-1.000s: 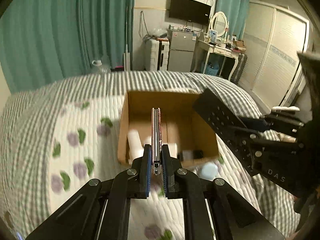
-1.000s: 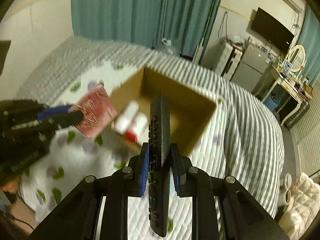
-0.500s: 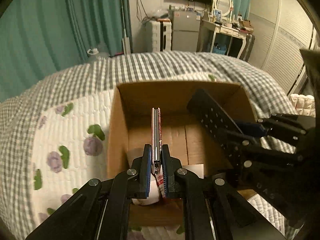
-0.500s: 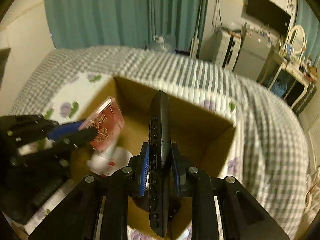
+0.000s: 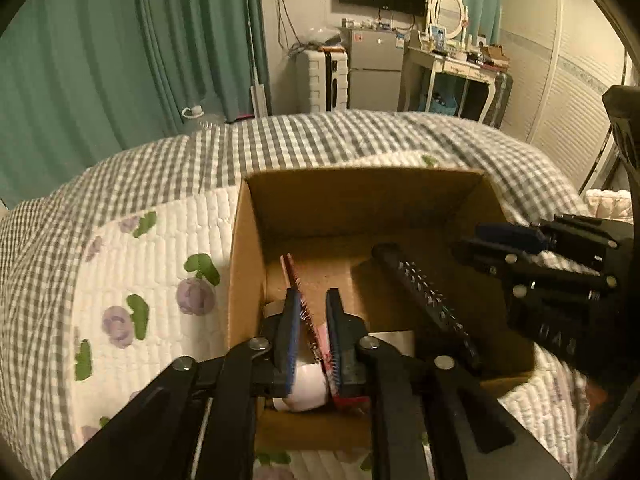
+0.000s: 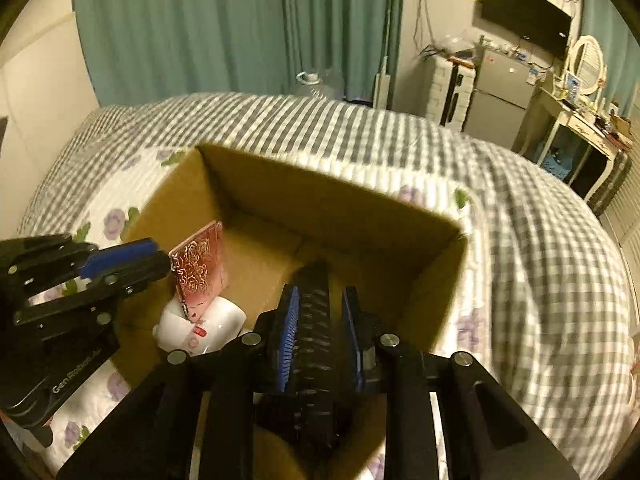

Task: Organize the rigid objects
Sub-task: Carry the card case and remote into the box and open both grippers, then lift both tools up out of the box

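An open cardboard box (image 5: 360, 196) sits on the bed; it also shows in the right wrist view (image 6: 332, 196). My left gripper (image 5: 312, 304) is open inside the box, and the flat red rose-patterned case (image 5: 298, 292) leans loose between its fingers. The case (image 6: 200, 264) stands tilted over white bottles (image 6: 200, 324). My right gripper (image 6: 320, 300) is open over the box, and the black remote (image 6: 316, 320) lies slack between its fingers. The remote (image 5: 424, 296) slants down into the box in the left wrist view.
The bed has a grey checked cover (image 6: 540, 240) and a white flowered quilt (image 5: 152, 280). Behind it are teal curtains (image 5: 120, 60), a white suitcase (image 5: 324, 80), a small fridge (image 5: 376, 68) and a dressing table (image 5: 452, 64).
Both grippers have gone down into the box and opened. The red case and the remote have come loose from the fingers and tilted.
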`<state>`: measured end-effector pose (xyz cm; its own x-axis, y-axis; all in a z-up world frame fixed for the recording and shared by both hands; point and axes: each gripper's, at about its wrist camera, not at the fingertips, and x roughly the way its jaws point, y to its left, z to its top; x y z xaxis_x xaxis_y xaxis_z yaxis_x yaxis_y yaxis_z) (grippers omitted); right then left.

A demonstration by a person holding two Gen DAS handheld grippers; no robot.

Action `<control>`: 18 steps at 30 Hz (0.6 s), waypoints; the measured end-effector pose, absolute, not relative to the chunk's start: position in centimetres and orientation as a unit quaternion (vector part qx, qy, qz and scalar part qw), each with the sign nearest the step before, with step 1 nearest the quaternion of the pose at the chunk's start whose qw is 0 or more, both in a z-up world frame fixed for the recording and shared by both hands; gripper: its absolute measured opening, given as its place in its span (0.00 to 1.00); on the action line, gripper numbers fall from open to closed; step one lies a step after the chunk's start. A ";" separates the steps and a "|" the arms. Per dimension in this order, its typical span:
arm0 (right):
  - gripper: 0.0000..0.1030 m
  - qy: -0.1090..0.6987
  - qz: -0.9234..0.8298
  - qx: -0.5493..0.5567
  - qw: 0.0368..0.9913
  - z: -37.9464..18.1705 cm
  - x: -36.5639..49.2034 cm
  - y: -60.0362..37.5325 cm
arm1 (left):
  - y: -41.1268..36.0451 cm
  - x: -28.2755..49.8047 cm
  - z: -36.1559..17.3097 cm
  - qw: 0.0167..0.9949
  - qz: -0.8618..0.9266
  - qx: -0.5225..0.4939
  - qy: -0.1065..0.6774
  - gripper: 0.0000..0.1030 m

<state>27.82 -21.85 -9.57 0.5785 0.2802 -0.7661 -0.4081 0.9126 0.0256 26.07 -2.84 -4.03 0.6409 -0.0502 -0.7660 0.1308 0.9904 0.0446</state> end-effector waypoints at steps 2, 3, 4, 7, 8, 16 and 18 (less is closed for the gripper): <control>0.31 0.407 0.181 -0.078 0.892 -7.8 27.1 -22.7 | -2.8 25.0 -2.7 0.909 -0.048 0.048 0.411 0.34; 0.32 0.404 0.178 -0.078 0.894 -7.2 26.7 -23.1 | -2.7 24.1 -1.9 0.912 -0.044 0.051 0.404 0.48; 0.33 0.399 0.175 -0.079 0.896 -6.4 26.2 -23.5 | -2.8 23.2 -1.2 0.916 -0.040 0.054 0.395 0.60; 0.50 0.387 0.161 -0.085 0.904 -4.0 23.7 -24.9 | -2.7 21.0 0.5 0.922 -0.036 0.057 0.380 0.70; 0.56 0.382 0.157 -0.087 0.907 -3.3 22.8 -25.5 | -2.6 20.2 0.9 0.923 -0.035 0.056 0.380 0.76; 0.90 0.371 0.129 -0.099 0.914 -2.0 16.0 -28.5 | -2.3 14.6 0.7 0.927 0.000 0.053 0.371 1.00; 0.91 0.381 0.130 -0.095 0.910 -2.9 15.1 -29.1 | -2.5 13.9 -0.3 0.924 0.000 0.048 0.380 1.00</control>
<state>15.06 -29.13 -2.90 0.6753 0.1637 -0.7192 -0.3089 0.9482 -0.0742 13.93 -2.46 -0.32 0.7111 0.0360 -0.7022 0.0370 0.9954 0.0886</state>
